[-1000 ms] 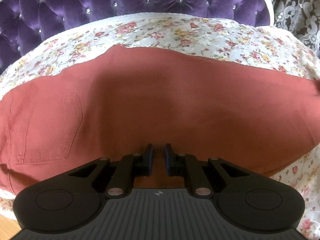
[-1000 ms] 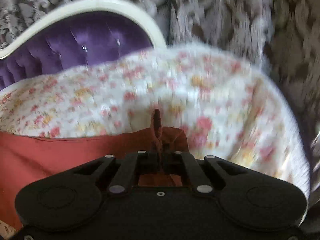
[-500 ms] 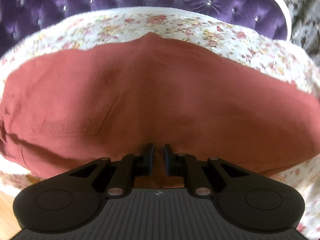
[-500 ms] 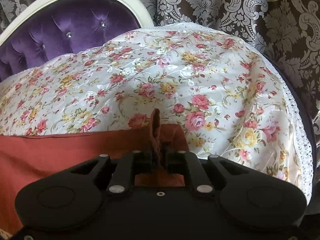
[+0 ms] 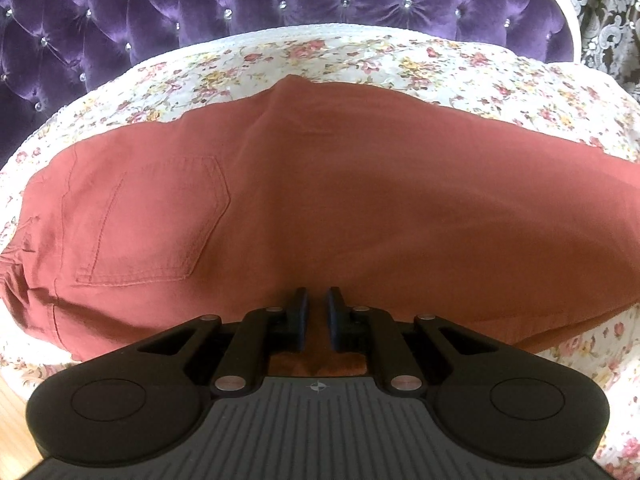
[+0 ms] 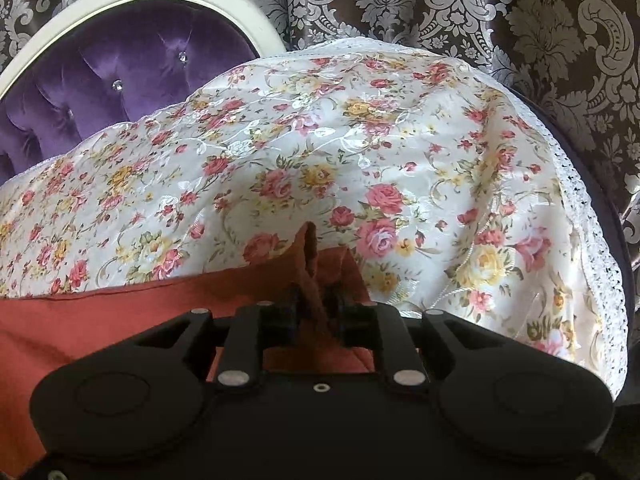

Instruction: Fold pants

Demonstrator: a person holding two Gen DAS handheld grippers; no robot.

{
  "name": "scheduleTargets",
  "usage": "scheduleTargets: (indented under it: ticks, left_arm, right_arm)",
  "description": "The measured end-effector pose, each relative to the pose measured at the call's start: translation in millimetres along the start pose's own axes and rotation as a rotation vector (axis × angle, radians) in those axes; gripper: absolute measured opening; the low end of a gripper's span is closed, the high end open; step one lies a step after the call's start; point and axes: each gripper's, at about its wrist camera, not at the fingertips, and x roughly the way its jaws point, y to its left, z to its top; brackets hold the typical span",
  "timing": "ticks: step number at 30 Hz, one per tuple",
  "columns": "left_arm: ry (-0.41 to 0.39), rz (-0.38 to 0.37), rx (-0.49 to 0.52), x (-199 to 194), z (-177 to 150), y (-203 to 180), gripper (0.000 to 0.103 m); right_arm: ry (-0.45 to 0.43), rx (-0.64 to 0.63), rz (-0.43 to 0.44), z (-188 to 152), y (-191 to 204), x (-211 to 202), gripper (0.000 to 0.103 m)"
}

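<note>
Fig. — two wrist views, looking fwd along each tool's fingers.

Left wrist view: rust-red pants (image 5: 340,208) lie spread flat on a floral bedspread (image 5: 360,60), seat side up; a stitched back pocket (image 5: 160,220) shows at left, waistband end bunched at the far left edge. Behind the bedspread rises a purple tufted headboard (image 5: 240,4) w/ crystal buttons and a cream frame. The left hand-held gripper (image 5: 316,312) sits at the near edge of the pants, pointing steeply down. Its fingers (image 5: 300,316) stand a narrow gap apart, w/ red cloth visible in the gap lower down; whether the pads press on that cloth can't be told from this view.

Right wrist view: the right hand-held gripper (image 6: 314,304) is at the other end of the pants (image 6: 100,320), near the leg end. A fold of red cloth stands up as a ridge between its fingers (image 6: 288,312) and pokes out past the tips. Jaws are opening at this moment; the cloth leans against the left finger, w/ a visible gap on the right side. Floral bedspread (image 6: 360,160) fills the mid-ground, white lace trim (image 6: 592,248) along its right border. Beyond: headboard (image 6: 120,80) at upper left, brown damask curtain (image 6: 480,20) across the back.
</note>
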Motion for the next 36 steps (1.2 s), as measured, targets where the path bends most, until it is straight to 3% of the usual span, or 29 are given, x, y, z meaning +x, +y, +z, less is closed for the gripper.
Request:
scheduleTargets:
  ticks: [16,20,25,30,36]
  left_arm:
    - [-0.013,0.014,0.008,1,-2,-4,0.010]
    - [-0.019,0.012,0.006,1,-3,-4,0.010]
    - [-0.015,-0.025,-0.034,-3,-3,4,0.010]
    - [-0.048,-0.035,-0.077,-15,6,23,0.011]
    - [-0.043,0.004,-0.143,0,34,54,0.011]
  right_arm:
    - [-0.005,0.073,0.012,3,-7,1,0.021]
    - [-0.032,0.058,-0.079,6,-7,2,0.038]
    - [-0.146,0.085,-0.146,14,-6,-20,0.038]
    - [-0.240,0.033,-0.042,15,20,-61,0.038]
    - [-0.243,-0.111,0.149,9,88,-78,0.039]
